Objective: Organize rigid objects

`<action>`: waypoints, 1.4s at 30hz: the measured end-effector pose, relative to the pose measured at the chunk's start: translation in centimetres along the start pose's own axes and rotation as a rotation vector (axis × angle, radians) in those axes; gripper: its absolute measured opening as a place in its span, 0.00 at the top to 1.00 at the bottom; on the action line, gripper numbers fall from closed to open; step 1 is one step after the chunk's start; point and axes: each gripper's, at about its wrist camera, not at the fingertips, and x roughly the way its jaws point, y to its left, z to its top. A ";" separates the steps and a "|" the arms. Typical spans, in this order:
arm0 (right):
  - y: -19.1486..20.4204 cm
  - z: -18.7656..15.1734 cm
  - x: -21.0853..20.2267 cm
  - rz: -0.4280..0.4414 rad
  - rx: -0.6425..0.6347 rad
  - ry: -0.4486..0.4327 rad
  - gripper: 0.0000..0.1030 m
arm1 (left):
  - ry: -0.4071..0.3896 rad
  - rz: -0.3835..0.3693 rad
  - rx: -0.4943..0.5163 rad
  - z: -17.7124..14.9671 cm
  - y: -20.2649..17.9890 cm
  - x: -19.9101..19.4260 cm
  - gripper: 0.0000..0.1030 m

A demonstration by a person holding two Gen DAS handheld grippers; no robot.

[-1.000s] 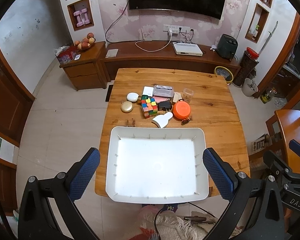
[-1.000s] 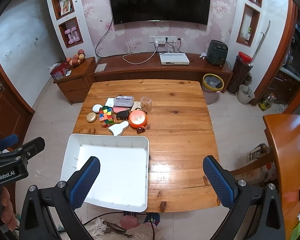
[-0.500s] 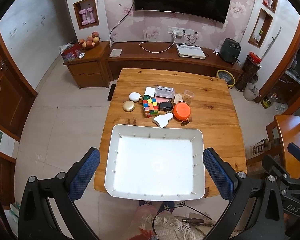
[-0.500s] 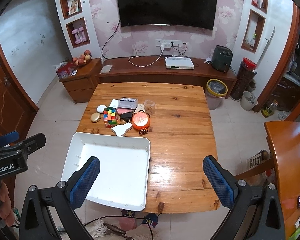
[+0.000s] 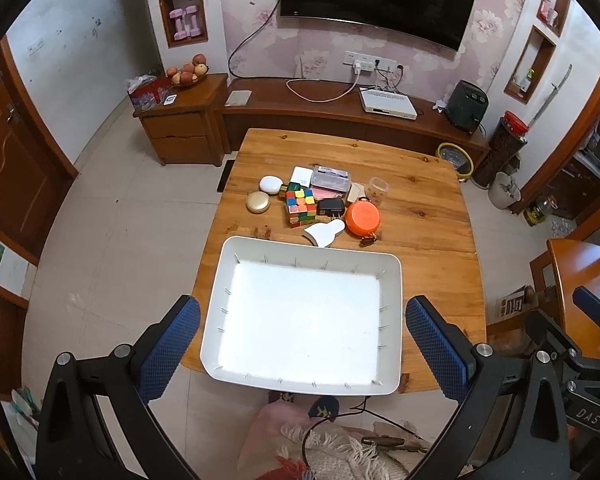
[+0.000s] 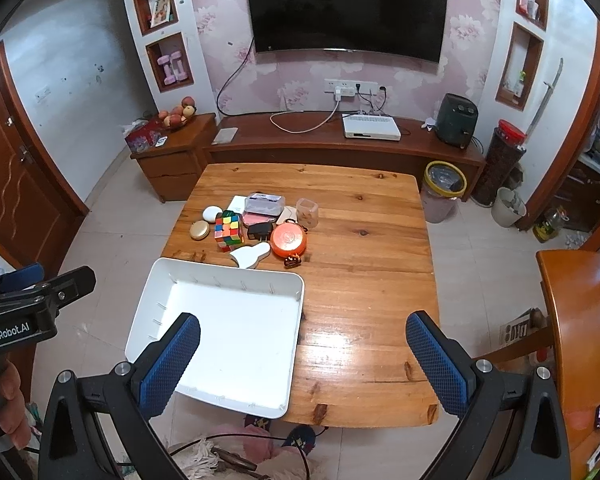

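Observation:
An empty white tray [image 5: 392, 280] [image 6: 296, 296] sits at the near edge of a wooden table [image 5: 432, 216] [image 6: 372, 264]. Behind it lies a cluster of small objects: a coloured puzzle cube [image 5: 300, 206] [image 6: 228, 230], an orange round case [image 5: 363, 217] [image 6: 288, 240], a gold compact [image 5: 257, 202] [image 6: 199, 229], a white oval case [image 5: 270, 184], a black charger [image 5: 331, 206], a white flat piece [image 5: 324, 233] [image 6: 251, 255] and a clear box [image 5: 332, 178]. My left gripper [image 5: 302, 350] is open and empty, high above the tray. My right gripper [image 6: 302, 360] is open and empty above the table's near part.
A small clear cup [image 6: 307, 212] stands right of the cluster. A TV cabinet [image 6: 320, 148] and side cabinet with fruit [image 6: 172, 144] line the far wall. A bin [image 6: 444, 188] stands by the table's far right corner. A second wooden table [image 6: 580, 340] is at right.
Both grippers have risen and pulled back, so the table and tray look smaller and more of the room shows. Nothing on the table moved.

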 end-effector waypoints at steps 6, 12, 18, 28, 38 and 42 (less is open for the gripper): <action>-0.1 0.3 -0.2 0.001 -0.030 -0.019 0.00 | -0.021 0.021 -0.010 -0.1 -0.3 -0.5 0.01; -0.2 0.7 -0.3 0.002 -0.036 -0.028 0.00 | -0.024 0.021 -0.002 0.5 -0.6 -0.3 0.01; -0.6 1.8 0.4 -0.016 -0.020 -0.021 0.00 | -0.008 0.016 0.029 1.5 -1.0 0.7 0.01; -0.3 4.5 3.0 -0.041 0.061 0.007 0.00 | 0.026 -0.007 0.050 4.6 1.1 3.5 0.01; 2.9 7.6 6.3 -0.089 0.086 -0.107 0.00 | 0.057 0.002 0.029 10.3 6.6 9.6 0.01; 4.0 8.8 8.3 -0.116 0.102 -0.196 0.00 | 0.106 -0.014 0.024 12.6 8.4 13.6 0.01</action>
